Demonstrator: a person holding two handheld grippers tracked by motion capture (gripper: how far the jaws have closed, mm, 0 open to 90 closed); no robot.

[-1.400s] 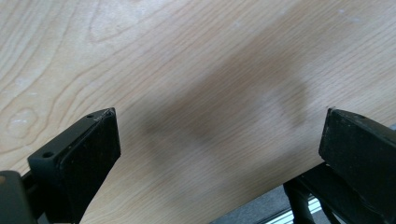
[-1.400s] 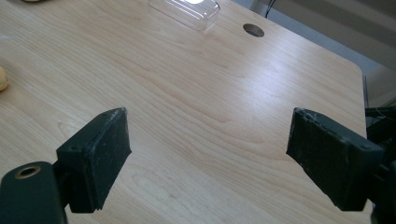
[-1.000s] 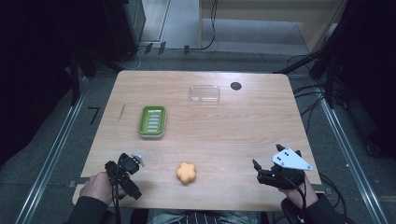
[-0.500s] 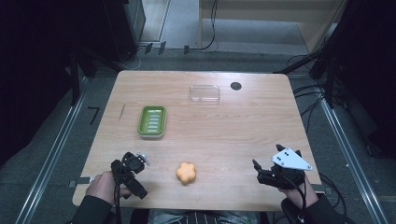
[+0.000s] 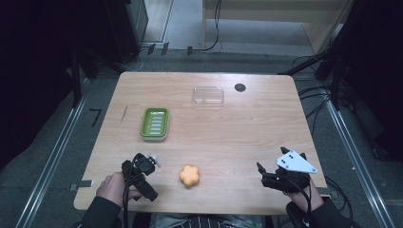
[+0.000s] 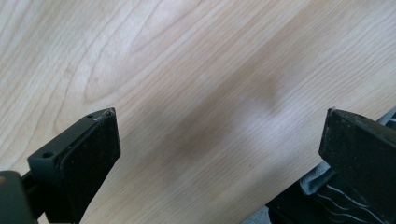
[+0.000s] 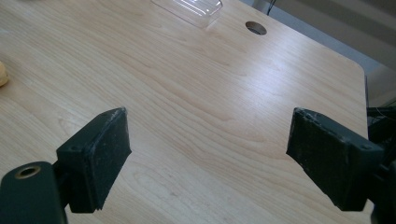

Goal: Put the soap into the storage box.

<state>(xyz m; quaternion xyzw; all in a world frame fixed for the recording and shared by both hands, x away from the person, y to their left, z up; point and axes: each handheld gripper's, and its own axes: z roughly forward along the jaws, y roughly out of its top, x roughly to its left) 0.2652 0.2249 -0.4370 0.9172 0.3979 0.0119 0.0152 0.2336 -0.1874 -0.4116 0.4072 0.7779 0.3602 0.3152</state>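
An orange flower-shaped piece [image 5: 189,175] lies near the table's front edge, between my two grippers. My left gripper [image 5: 138,169] is held low over the wood to its left. In the left gripper view the left gripper [image 6: 219,135] is open, its jaws wide apart with bare wood between them. At the front right my right gripper [image 5: 263,175] points towards the table's middle, with a grey plate on top. The right gripper [image 7: 208,135] also stands open with nothing between its jaws, and the orange piece [image 7: 2,74] peeks in at the left edge.
A green ridged soap dish [image 5: 154,123] sits left of centre. A clear plastic tray [image 5: 208,95] [image 7: 187,7] lies at the back, beside a round dark hole [image 5: 240,87] [image 7: 256,28] in the tabletop. Dark striped fabric [image 6: 327,196] shows past the table's front edge.
My left gripper has shifted a little to the right, towards the orange piece, and turned slightly. The right gripper has stayed put.
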